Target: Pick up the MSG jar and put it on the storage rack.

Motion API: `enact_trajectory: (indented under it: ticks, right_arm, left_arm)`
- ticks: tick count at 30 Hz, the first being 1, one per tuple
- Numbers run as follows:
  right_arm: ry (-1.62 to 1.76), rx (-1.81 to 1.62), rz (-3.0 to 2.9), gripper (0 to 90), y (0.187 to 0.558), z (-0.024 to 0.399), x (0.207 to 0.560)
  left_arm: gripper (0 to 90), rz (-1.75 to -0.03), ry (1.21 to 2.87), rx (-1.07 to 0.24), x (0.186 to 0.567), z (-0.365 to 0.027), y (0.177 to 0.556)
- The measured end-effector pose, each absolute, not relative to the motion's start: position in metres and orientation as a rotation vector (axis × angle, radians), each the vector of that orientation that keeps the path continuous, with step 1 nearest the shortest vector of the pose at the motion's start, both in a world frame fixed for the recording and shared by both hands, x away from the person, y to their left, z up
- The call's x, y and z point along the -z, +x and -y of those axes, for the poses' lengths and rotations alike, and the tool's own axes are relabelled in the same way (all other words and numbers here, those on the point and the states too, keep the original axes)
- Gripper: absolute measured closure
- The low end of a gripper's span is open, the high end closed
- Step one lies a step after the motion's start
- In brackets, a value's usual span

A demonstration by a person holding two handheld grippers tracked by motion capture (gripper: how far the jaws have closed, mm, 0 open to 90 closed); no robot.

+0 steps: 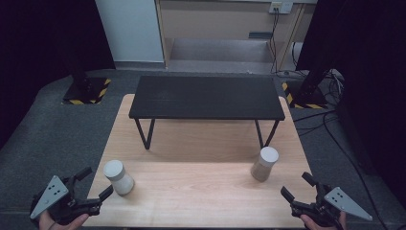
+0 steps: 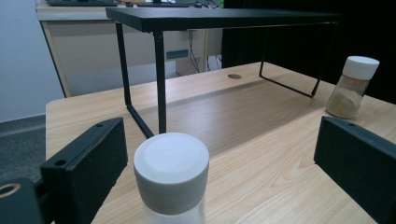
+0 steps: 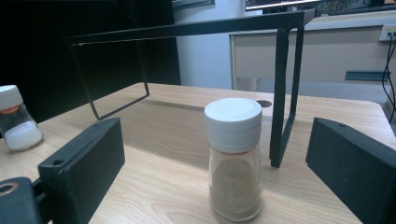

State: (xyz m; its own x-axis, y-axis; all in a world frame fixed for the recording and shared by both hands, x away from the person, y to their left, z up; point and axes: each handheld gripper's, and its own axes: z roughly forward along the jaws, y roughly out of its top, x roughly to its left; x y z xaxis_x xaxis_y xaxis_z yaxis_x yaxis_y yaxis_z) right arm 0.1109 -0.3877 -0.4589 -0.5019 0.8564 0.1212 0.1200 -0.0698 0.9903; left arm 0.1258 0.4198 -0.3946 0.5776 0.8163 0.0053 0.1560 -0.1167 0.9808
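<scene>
White-capped shakers stand near the table's front corners; my left gripper gapes just before the salt jar, my right gripper before the pepper jar, both untouched. Next I'd push forward, straddle, squeeze

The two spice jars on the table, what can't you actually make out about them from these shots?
- Left jar: in the left gripper view the bottom edge cuts off its body, so its contents do not show there.
- Left jar, high view: too small to read its contents.
- Right jar: brown powder shows, but no label faces the camera.
- Shelf: its top hides the table beneath in the high view.
</scene>
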Motion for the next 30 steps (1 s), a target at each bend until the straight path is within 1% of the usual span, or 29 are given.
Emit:
enact_trajectory:
  ticks: [10,16,30]
  right_arm:
    - [1.022,-1.641,-1.663,3.6,0.115,0.391,0.459]
    - [1.016,-1.635,-1.670,1.8,0.115,0.391,0.459]
    - [1.023,-1.645,-1.664,1.2,0.116,0.392,0.460]
  left_arm:
    - [1.8,-0.831,1.692,-0.654,0.373,-0.427,0.133]
    - [1.8,-0.844,1.719,-0.604,0.357,-0.437,0.140]
    - [1.0,-0.867,1.833,-0.579,0.318,-0.448,0.149]
